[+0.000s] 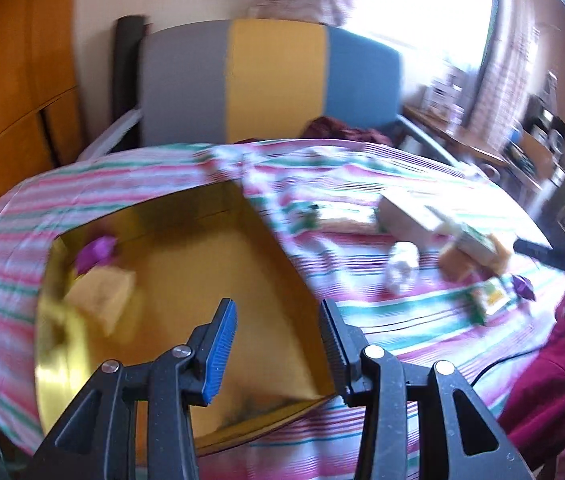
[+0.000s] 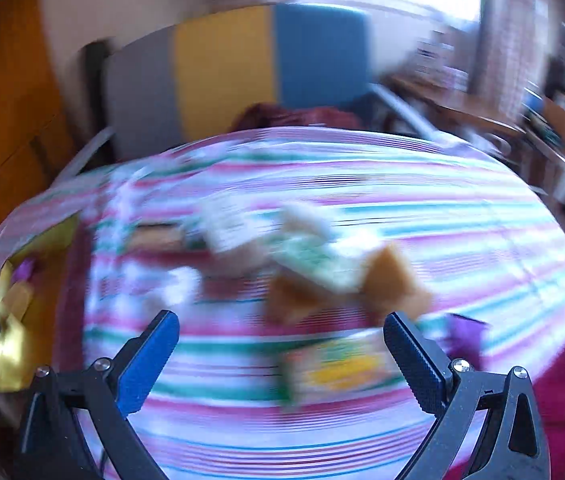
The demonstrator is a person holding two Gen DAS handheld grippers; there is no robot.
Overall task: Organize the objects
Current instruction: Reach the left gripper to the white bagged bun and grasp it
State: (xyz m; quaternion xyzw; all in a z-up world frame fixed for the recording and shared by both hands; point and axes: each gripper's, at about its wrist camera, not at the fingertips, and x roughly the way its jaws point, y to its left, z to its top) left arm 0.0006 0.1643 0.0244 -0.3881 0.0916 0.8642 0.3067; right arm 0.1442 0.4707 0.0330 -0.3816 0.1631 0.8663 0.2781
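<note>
Gold-lined box [image 1: 186,280], left on the striped bedspread [image 1: 402,320], holding a purple wrapper [image 1: 96,252] and yellow sponge [image 1: 102,300]. Left gripper [image 1: 278,344] released, empty, above it. Loose sponges and cartons [image 2: 322,268] lie rightward. Right gripper [image 2: 282,344] spread wide, empty; it should square over the yellow-green packet [image 2: 338,368] before clenching.

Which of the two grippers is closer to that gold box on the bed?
Left. The left gripper hangs open right over the gold box. The right gripper is off to the box's right, open above the scattered items on the striped bedspread.
</note>
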